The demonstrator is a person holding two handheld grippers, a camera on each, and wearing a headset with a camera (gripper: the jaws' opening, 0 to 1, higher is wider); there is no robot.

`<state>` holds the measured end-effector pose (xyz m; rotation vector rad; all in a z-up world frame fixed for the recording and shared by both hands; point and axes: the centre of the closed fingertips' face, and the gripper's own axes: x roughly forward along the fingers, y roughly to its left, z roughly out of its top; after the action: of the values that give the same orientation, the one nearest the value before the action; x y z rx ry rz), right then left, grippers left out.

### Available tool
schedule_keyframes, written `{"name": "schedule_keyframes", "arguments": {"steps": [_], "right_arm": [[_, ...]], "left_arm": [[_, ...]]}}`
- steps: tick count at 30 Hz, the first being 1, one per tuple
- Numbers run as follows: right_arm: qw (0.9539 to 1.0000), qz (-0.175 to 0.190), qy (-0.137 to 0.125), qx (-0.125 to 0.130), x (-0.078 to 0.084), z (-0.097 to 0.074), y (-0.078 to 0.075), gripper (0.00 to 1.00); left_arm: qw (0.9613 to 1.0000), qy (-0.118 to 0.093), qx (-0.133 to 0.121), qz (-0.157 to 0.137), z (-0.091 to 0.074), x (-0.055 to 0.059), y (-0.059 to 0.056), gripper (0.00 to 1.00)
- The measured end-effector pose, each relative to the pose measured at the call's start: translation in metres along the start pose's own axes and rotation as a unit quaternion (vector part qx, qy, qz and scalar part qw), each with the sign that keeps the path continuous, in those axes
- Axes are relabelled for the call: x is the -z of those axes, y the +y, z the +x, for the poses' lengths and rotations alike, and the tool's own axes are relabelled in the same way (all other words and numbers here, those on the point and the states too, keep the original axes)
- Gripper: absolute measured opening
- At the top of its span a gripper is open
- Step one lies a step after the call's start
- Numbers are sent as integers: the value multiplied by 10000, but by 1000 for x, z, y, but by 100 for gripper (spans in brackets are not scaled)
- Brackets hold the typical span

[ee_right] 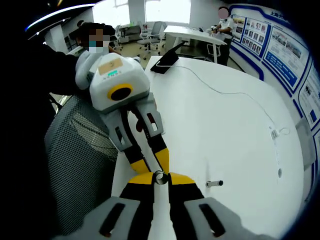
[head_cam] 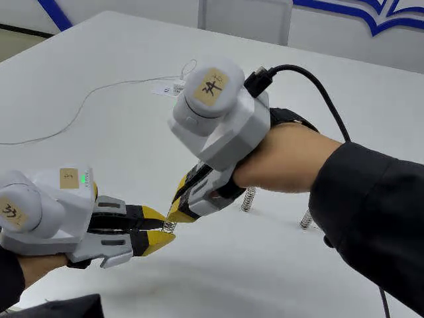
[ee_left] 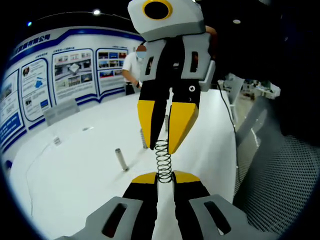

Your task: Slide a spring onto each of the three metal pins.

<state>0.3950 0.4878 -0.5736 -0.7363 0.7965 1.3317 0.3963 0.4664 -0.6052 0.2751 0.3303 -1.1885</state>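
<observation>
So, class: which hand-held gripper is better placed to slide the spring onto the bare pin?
Probably the right hand-held gripper: it angles down, grips the spring end-on, and the bare pin is beside its jaws. The left hand-held gripper lies flat.

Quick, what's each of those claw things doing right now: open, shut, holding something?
Left gripper: shut on one end of the spring.
Right gripper: shut on the same spring's other end.

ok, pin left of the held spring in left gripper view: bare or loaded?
Bare. The pin stands upright, smooth metal with no coils on it; the spring is held beside it.
</observation>
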Motion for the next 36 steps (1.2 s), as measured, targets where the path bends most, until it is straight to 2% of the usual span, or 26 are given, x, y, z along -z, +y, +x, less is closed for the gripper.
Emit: {"name": "schedule_keyframes", "arguments": {"steps": [14, 23, 30, 36], "right_arm": [[9994, -124, -299, 85, -11, 4, 0, 11], [9995, -117, -276, 132, -8, 2, -5, 11], [9994, -83, -232, 224, -4, -3, -13, 11], [9989, 6, -263, 388, -1, -13, -27, 11]], "left_arm": [[10000, -23, 35, -30, 1, -1, -1, 12], [10000, -31, -12, -42, 1, -2, 1, 13], [9997, -15, -122, -222, 0, 0, 6, 23], [9988, -43, -308, -378, -3, 1, 14, 35]]}}
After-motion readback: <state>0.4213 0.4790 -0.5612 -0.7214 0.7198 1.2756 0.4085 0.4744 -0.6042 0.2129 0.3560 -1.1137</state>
